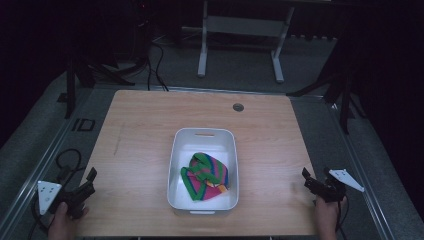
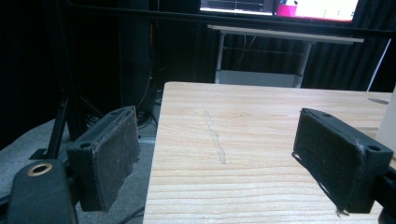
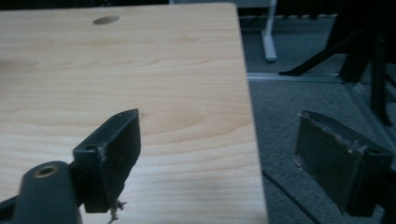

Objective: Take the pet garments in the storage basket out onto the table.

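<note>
The striped cloth [image 1: 205, 176] lies bunched in the white tub [image 1: 176, 150] at frame centre. Left gripper [image 1: 85, 186] lower left and right gripper [image 1: 311, 181] lower right both seem spread, holding nothing.

A crumpled cloth [image 1: 206, 175] striped green, pink, blue and yellow lies inside the white tub [image 1: 176, 150] at mid-table.

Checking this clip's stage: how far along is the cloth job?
Done: nothing visibly; the striped cloth lies bunched in the white bin. In hand: nothing; left gripper and right gripper sit open at the table edges. Left: any handling of the cloth.
</note>
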A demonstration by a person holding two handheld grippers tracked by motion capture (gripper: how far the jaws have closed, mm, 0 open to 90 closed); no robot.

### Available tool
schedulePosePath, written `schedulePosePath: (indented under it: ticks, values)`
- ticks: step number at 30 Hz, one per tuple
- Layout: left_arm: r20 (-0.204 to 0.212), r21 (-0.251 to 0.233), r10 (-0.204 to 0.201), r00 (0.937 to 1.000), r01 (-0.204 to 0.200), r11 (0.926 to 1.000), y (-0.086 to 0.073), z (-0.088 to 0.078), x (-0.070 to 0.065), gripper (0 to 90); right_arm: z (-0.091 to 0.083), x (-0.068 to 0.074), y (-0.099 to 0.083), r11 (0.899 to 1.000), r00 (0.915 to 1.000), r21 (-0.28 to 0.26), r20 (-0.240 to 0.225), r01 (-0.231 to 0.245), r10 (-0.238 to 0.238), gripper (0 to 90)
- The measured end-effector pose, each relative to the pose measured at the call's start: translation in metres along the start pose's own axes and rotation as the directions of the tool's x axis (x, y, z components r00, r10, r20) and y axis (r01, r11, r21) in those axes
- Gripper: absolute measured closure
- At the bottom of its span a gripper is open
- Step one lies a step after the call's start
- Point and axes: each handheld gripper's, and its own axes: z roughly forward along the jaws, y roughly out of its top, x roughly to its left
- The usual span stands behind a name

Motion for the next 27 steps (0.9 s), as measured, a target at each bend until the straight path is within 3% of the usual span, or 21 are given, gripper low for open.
schedulePosePath:
  ticks: [5,9,12,14,16,19,23,24,26,27]
  values:
    - [-0.002,0.0,0.0,1.0,0.0,1.0,0.0,0.0,0.0,14.8,0.003,0.005,0.001,0.999,0.9991,0.031,0.002,0.041,-0.041,15.0]
    - [-0.004,-0.001,-0.005,1.0,0.005,1.0,0.0,0.0,0.0,14.8,0.003,0.003,0.001,0.999,0.9996,0.03,-0.01,0.028,-0.027,14.8]
    - [-0.004,-0.002,-0.008,1.0,0.008,1.0,0.0,0.0,0.001,14.8,0.004,0.0,0.002,0.998,0.9977,0.052,-0.065,0.02,-0.017,13.5]
    - [-0.006,-0.001,-0.011,0.9999,0.011,0.9999,0.0,0.0,0.001,14.8,0.005,-0.002,0.002,0.998,0.9913,0.055,-0.13,0.029,-0.022,13.3]
    - [-0.007,0.002,-0.012,0.9999,0.012,0.9999,0.0,0.0,0.002,14.8,0.007,-0.004,0.003,0.992,0.9827,0.101,-0.177,0.073,-0.054,13.3]
    - [-0.005,0.003,-0.011,0.9999,0.011,0.9999,0.0,0.001,0.002,14.7,0.01,-0.009,0.004,0.985,0.9569,0.138,-0.285,0.102,-0.059,13.4]
    - [-0.005,0.001,-0.015,0.9999,0.015,0.9999,0.0,0.0,0.002,14.7,0.014,-0.01,0.004,0.967,0.9282,0.189,-0.36,0.172,-0.095,14.2]
    - [-0.004,0.0,-0.019,0.9998,0.019,0.9998,0.0,0.0,0.002,14.8,0.016,-0.009,0.005,0.962,0.9194,0.202,-0.381,0.185,-0.096,14.6]
    - [-0.004,-0.002,-0.021,0.9998,0.021,0.9998,0.0,0.0,0.003,14.7,0.018,-0.008,0.005,0.952,0.894,0.221,-0.437,0.212,-0.097,14.8]
    - [-0.004,-0.002,-0.022,0.9998,0.022,0.9998,0.0,0.0,0.003,14.8,0.018,-0.007,0.006,0.946,0.8872,0.227,-0.448,0.231,-0.109,14.8]
